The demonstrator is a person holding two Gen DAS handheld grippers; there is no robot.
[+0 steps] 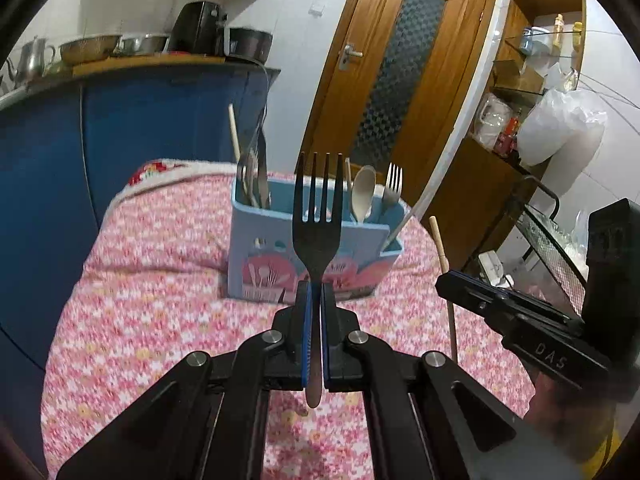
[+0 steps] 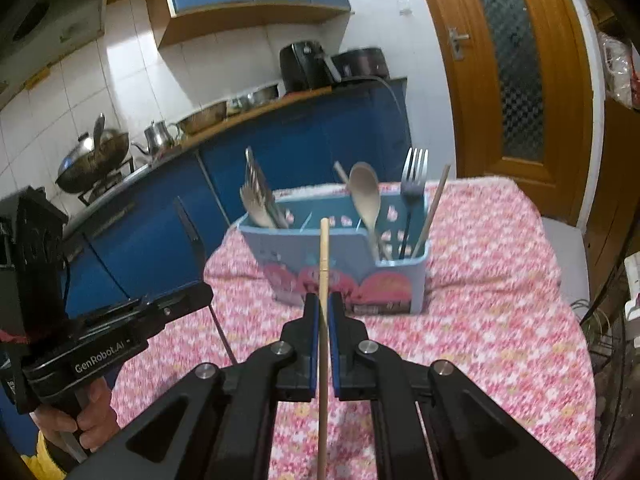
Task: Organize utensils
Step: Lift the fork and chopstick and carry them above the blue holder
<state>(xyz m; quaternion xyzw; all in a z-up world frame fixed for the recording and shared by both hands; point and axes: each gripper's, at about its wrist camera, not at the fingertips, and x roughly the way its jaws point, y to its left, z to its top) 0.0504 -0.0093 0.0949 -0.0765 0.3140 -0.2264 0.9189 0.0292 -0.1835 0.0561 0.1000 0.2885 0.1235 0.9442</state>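
blue cabinets [image 2: 304, 140], wooden door [image 1: 400, 72], white tiled wall [image 2: 132, 72]

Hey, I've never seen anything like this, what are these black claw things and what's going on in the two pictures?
They are hand-held tongs, one in each of a person's hands, each carrying a camera that looks along its fingers. The left tongs, seen from their own camera, are shut on a dark fork, prongs up. The right tongs in the other picture are shut on a wooden chopstick. Ahead, on a pink flowered tablecloth, stands a blue utensil holder with compartments already holding a wooden spoon, a metal fork and other cutlery.
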